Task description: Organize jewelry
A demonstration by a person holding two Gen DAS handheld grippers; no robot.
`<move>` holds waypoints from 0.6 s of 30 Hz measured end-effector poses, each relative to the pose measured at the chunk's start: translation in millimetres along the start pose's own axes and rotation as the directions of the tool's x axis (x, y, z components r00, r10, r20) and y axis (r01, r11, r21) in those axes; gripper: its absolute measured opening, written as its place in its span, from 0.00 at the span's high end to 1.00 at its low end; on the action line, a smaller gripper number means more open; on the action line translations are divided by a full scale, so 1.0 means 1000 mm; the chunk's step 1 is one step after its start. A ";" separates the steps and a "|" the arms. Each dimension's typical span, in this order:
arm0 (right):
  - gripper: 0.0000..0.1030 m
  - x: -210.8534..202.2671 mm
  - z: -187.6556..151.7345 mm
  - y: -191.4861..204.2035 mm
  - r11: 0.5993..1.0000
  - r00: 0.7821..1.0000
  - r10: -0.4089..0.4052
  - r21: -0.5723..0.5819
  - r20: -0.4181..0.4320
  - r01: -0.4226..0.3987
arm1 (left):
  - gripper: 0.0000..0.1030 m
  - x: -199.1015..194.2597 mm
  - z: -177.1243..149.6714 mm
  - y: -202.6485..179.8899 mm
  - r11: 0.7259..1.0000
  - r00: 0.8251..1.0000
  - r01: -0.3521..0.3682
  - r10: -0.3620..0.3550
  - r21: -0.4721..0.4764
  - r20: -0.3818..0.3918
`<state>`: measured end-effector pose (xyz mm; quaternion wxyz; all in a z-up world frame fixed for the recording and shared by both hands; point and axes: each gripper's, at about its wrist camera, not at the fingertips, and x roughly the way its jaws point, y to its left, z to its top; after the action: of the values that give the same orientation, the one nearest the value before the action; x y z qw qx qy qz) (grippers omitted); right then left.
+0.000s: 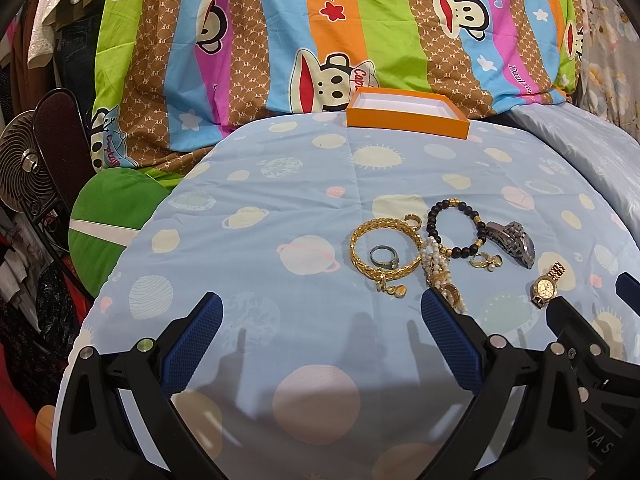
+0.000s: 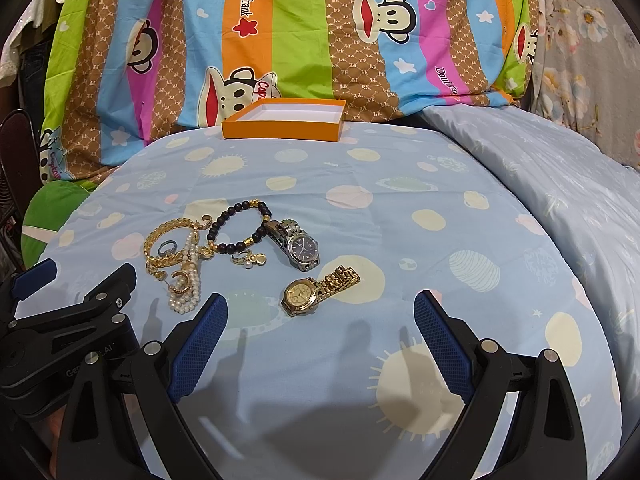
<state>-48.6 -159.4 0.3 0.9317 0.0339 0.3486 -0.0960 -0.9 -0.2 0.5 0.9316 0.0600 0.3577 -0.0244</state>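
Observation:
Jewelry lies in a loose pile on the pale blue planet-print bedspread (image 1: 280, 184): a gold bangle (image 1: 362, 258) with a silver ring (image 1: 382, 258) inside it, a pearl strand (image 2: 188, 280), a dark bead bracelet (image 2: 236, 224), small earrings (image 2: 248, 259), a silver watch (image 2: 298, 248) and a gold watch (image 2: 304, 296). An empty orange box (image 2: 280, 129) with a white inside sits at the far edge. My left gripper (image 1: 320, 308) is open and empty, left of the pile. My right gripper (image 2: 320, 312) is open and empty, just short of the gold watch.
A colourful striped monkey-print quilt (image 1: 280, 40) rises behind the box. A green cushion (image 1: 112, 216), a small fan (image 1: 24, 168) and hanging clothes are at the left. A second pale blue blanket (image 2: 560, 184) lies at the right.

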 end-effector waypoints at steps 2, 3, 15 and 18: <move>0.10 0.000 0.000 0.000 1.000 1.000 0.000 0.000 0.000 0.000 | 0.06 0.000 0.000 0.000 1.000 1.000 0.000 0.000 0.000 0.000; 0.10 0.000 0.000 0.000 1.000 1.000 0.000 0.000 0.000 0.000 | 0.06 0.000 0.000 0.000 1.000 1.000 0.000 0.000 0.000 0.000; 0.10 0.000 0.000 -0.001 1.000 1.000 -0.001 0.001 -0.001 0.001 | 0.06 0.000 0.000 0.000 1.000 1.000 0.000 0.000 0.001 0.000; 0.10 0.000 0.000 -0.002 1.000 1.000 -0.002 0.003 -0.003 0.002 | 0.06 0.000 0.000 0.000 1.000 1.000 0.000 0.000 0.001 0.001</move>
<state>-49.2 -161.0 0.7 0.9310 0.0349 0.3500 -0.0973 -0.9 -0.2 0.5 0.9317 0.0605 0.3572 -0.0245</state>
